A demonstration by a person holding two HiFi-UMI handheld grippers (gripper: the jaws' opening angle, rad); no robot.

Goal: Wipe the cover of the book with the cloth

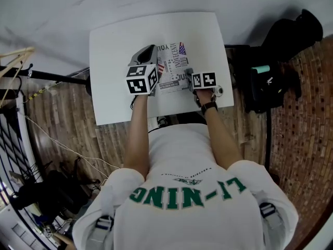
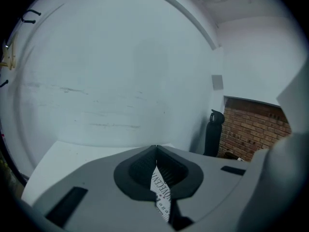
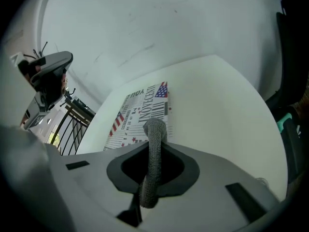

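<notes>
The book (image 1: 171,66) lies near the middle of the white table (image 1: 114,51), between the two grippers. Its cover is white and set like a newspaper: black headlines and fine columns of print, red and white stripes at one side, a few small red stars, and a little flag in one far corner, clearest in the right gripper view (image 3: 140,112). The left gripper (image 1: 151,53) is at the book's left edge, and its own view shows its jaws (image 2: 155,151) pinched on a thin printed strip of the book (image 2: 161,195), seen edge-on; whether that is the cover alone or more pages cannot be told. The right gripper (image 1: 190,77) stands at the book's near right part, its jaws (image 3: 153,146) clamped on a grey knitted cloth (image 3: 153,153) that runs as a rolled band between them, its far end bulging out over the cover's near edge. The person wears a white shirt (image 1: 192,191) with green letters and a dark watch (image 1: 209,107) on the right wrist. A black bag (image 1: 281,40) sits on the brick-patterned floor to the table's right, and a black bottle (image 2: 213,132) shows by the wall in the left gripper view.
</notes>
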